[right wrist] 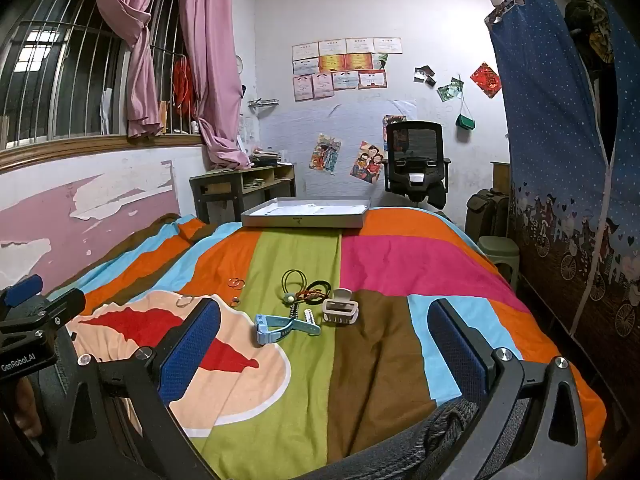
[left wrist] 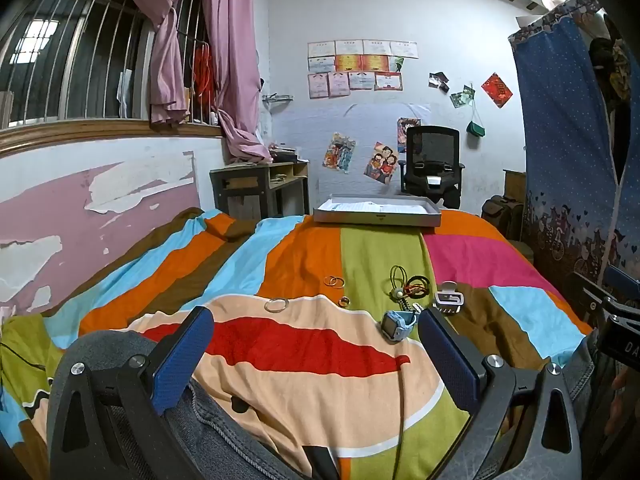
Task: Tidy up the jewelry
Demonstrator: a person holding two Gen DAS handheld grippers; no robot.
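Striped bedspread (right wrist: 380, 264) fills the lower half of both views, soft and rumpled, and the jewelry sits scattered across its middle, well short of the shallow grey tray (right wrist: 306, 216) waiting at the far edge. Left gripper (left wrist: 316, 352) hangs low with its blue pads spread wide and nothing between them; right gripper (right wrist: 324, 344) is just the same, jaws apart and empty. Nearest is the light-blue watch (right wrist: 280, 326), probably the heaviest piece yet still light, with a rubbery strap that looks grippy; pinching across the strap near the case seems safest. Beside it lies the pale hair claw (right wrist: 340, 310), rigid plastic, likely best gripped across its hinged spine. Black hair ties (right wrist: 308, 284) are limp and will dangle. Thin rings (left wrist: 335, 281) and a clear bangle (left wrist: 276, 305) lie flat on yielding cloth, slippery and hard to get under, so expect to press into the fabric and nip an edge.
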